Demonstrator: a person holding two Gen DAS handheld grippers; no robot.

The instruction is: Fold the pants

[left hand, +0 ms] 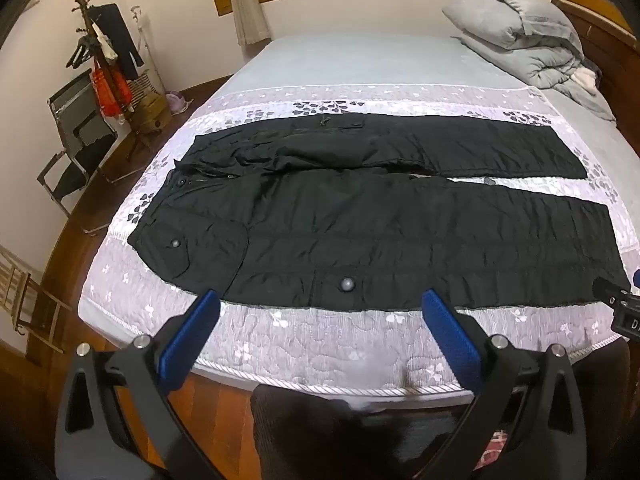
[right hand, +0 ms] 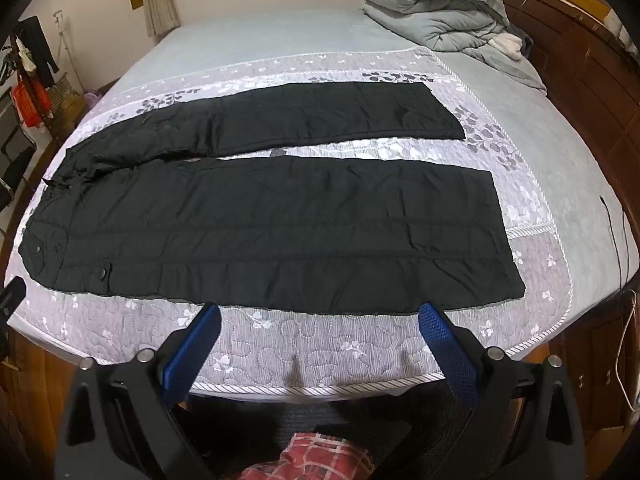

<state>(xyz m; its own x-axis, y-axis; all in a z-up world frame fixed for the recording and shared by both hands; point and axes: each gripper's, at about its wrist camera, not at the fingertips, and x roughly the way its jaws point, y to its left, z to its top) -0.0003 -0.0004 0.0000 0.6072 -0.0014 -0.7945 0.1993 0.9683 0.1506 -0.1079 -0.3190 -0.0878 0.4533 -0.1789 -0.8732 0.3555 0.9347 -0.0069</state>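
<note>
Left wrist view shows the pants (left hand: pixel 360 216) spread flat on the bed (left hand: pixel 320 344), unfolded, with the waist toward the left and the two legs running to the right. The legs lie side by side with a narrow strip of quilt showing between them toward the cuffs; the near leg runs close to the bed's front edge. The left gripper (left hand: pixel 320 304) hovers above that front edge, near the waist half of the near leg, its jaws spread wide and holding nothing; the blue pads (left hand: pixel 192 340) do not appear to touch the cloth. The right wrist view shows the right gripper (right hand: pixel 320 316) likewise wide open and empty, poised over the quilt just in front of the lower half of the near leg, toward the cuff. A corner of the right gripper shows at the right edge of the left wrist view. Judging from this, the folding has not begun: no crease or overlap shows, and the pants look only smoothed out and laid straight. All folds seem to remain, probably first bringing one leg over the other, then folding along the length. A heap of grey bedding (right hand: pixel 440 4) lies at the head of the bed, well apart from the pants.
</note>
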